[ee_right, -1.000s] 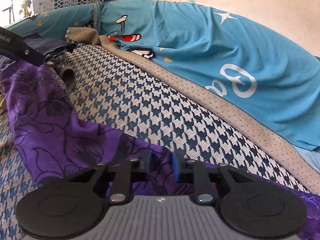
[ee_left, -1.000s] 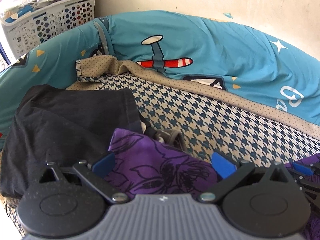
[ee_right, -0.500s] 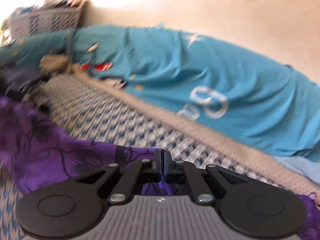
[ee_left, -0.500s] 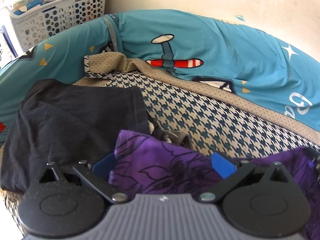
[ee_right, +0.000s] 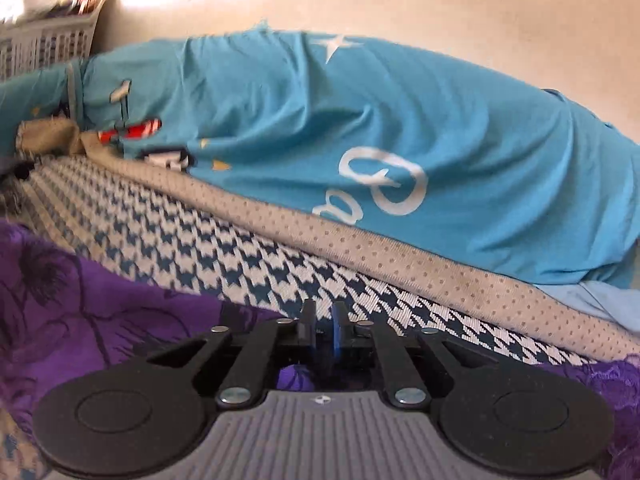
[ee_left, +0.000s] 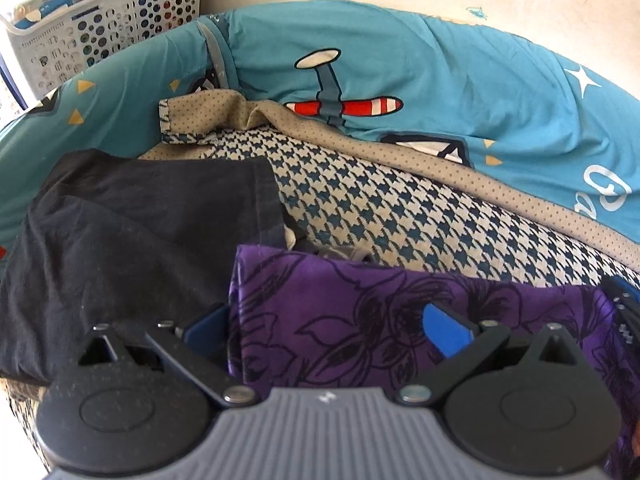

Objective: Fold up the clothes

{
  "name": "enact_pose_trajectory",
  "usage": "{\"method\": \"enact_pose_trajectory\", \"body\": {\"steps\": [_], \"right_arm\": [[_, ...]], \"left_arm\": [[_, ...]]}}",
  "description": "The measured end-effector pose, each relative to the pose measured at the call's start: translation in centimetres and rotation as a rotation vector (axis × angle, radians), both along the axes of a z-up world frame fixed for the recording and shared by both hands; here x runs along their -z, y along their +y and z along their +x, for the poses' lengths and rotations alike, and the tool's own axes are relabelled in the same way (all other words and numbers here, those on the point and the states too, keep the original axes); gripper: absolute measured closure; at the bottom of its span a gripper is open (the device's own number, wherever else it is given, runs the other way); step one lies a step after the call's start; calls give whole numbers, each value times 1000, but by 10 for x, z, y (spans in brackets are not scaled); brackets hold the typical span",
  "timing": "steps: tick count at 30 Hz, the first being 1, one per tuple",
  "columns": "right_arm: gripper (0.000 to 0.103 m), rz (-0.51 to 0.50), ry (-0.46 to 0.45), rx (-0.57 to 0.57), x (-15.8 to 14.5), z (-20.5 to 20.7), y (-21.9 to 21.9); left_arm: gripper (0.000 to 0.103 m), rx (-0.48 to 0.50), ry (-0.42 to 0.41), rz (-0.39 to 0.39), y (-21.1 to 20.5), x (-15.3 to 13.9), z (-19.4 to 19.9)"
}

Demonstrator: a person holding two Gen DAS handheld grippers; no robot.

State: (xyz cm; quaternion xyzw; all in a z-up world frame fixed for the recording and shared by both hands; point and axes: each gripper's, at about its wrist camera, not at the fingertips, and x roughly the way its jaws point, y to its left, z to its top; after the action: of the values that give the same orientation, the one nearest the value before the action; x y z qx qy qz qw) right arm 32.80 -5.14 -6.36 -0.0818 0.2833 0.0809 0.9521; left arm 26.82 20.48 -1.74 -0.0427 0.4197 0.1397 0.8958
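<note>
Right gripper (ee_right: pixel 322 326), lower centre, seemingly pinches the purple garment (ee_left: pixel 360 320) for folding; left gripper (ee_left: pixel 336 326) straddles it, spread apart.

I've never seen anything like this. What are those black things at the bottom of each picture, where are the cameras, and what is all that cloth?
Each picture comes from a camera mounted on a hand-held gripper, looking forward along its two fingers. One view shows the left gripper, its blue-tipped fingers spread wide around a purple flowered garment. The other shows the right gripper, fingers nearly together at that garment's edge; whether it pinches cloth is unclear. Everything lies on a houndstooth cover. A black garment sits left, a teal airplane-print sheet behind, and a white laundry basket in the corner.
</note>
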Motion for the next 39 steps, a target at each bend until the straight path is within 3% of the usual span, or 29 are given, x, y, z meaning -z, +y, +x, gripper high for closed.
{"method": "enact_pose_trajectory", "body": {"steps": [3,8,15,22,23,25,27,30,34,37,38,39], "right_arm": [[87,16,-47,12,-12,-13,-8],[86,-2,-75,62,-25,-38,-41],[85,9,-37,197,-20,-62,-108],[84,16,-32,257,-15,-63,-133],[81,12,-37,256,-16,-63,-134],[63,-14,-66,265,-18,-64,-135],[56,-28,-92,284,-21,-64,-140],[53,-28,-100,316,-23,-61,-149],[40,-29,-80,331,-17,-52,-155],[40,-17,-49,323,-9,-45,-157],[44,-12,-38,321,-6,-43,-158],[54,-8,-27,318,-4,-41,-159]], "left_arm": [[0,0,3,3,-3,0,0],[0,30,5,23,-14,0,-2],[0,84,-9,77,-37,0,-4],[0,132,-25,115,-56,-2,-3],[0,134,-22,113,-57,-1,-2],[0,136,-17,110,-58,1,-1],[0,140,-14,108,-59,2,0],[0,149,-10,107,-61,3,0],[0,166,6,106,-65,6,0],[0,178,20,104,-68,10,0],[0,183,22,106,-69,10,0],[0,188,24,108,-70,11,0]]}}
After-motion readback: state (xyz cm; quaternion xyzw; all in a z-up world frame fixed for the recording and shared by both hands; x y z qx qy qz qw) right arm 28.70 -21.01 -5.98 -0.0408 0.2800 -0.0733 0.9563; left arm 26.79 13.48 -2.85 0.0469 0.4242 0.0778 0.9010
